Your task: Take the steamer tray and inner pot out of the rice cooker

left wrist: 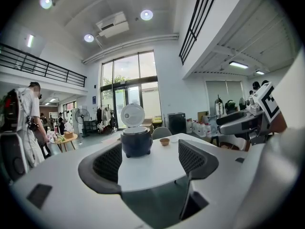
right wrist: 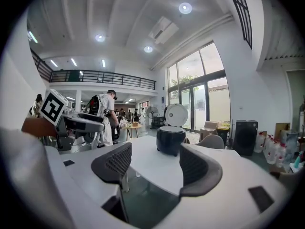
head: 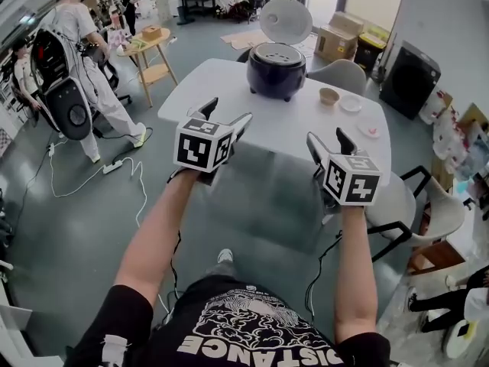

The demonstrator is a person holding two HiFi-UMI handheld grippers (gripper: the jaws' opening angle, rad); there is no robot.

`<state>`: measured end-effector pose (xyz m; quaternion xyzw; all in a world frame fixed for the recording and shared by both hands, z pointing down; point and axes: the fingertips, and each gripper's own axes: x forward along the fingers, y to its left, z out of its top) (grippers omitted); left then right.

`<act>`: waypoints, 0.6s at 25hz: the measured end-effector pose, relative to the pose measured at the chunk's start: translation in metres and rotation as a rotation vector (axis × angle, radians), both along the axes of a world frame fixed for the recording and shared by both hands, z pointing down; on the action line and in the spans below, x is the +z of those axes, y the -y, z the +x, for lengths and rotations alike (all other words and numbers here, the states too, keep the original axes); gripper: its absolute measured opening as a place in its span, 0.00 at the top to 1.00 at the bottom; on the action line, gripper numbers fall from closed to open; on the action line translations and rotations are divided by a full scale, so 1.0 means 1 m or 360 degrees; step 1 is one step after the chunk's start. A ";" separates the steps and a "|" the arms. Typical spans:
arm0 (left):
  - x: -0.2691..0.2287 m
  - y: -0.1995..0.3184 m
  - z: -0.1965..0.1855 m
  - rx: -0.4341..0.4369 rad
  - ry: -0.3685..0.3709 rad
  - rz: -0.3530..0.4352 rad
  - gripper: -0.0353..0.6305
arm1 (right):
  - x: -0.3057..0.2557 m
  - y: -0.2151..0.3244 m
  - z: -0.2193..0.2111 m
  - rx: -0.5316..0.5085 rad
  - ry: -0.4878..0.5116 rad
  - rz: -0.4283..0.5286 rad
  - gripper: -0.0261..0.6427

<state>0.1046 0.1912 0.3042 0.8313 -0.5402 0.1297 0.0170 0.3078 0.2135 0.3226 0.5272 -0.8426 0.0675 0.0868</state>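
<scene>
While the head view looks steeply down, table (head: 221, 90): white, rounded, ahead of both outstretched arms.
rice cooker (head: 276, 69): dark, standing on the far part of the table, its round lid (head: 285, 20) raised upright behind it; the open top shows a pale inside where steamer tray and inner pot cannot be told apart.
left hand-held gripper (head: 228, 112): jaws spread wide, nothing between them, at the table's near edge, well apart from the rice cooker.
right hand-held gripper (head: 327, 136): jaws wide, nothing held, beside the left one.
small bowl (head: 329, 95): on the table, right of the rice cooker.
left gripper view, left hand-held gripper (left wrist: 148, 161): jaws wide; only bare table and the distant rice cooker (left wrist: 136, 142) show between them.
right gripper view, right hand-held gripper (right wrist: 155, 163): jaws wide, gripping nothing; rice cooker (right wrist: 170, 140) stands far beyond the gap, lid up.
</scene>
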 end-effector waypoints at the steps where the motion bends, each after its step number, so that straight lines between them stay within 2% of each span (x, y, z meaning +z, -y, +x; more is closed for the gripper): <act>1: 0.001 0.005 0.002 0.0003 0.0004 0.0002 0.41 | 0.002 0.005 0.001 -0.0003 0.0001 -0.0003 0.49; 8: 0.008 0.049 -0.004 0.0007 0.0013 -0.0016 0.41 | 0.010 0.050 -0.007 -0.0023 0.0003 -0.0025 0.49; 15: 0.014 0.127 -0.036 0.0034 0.0000 -0.0055 0.41 | 0.011 0.123 -0.041 -0.0034 -0.0033 -0.0046 0.49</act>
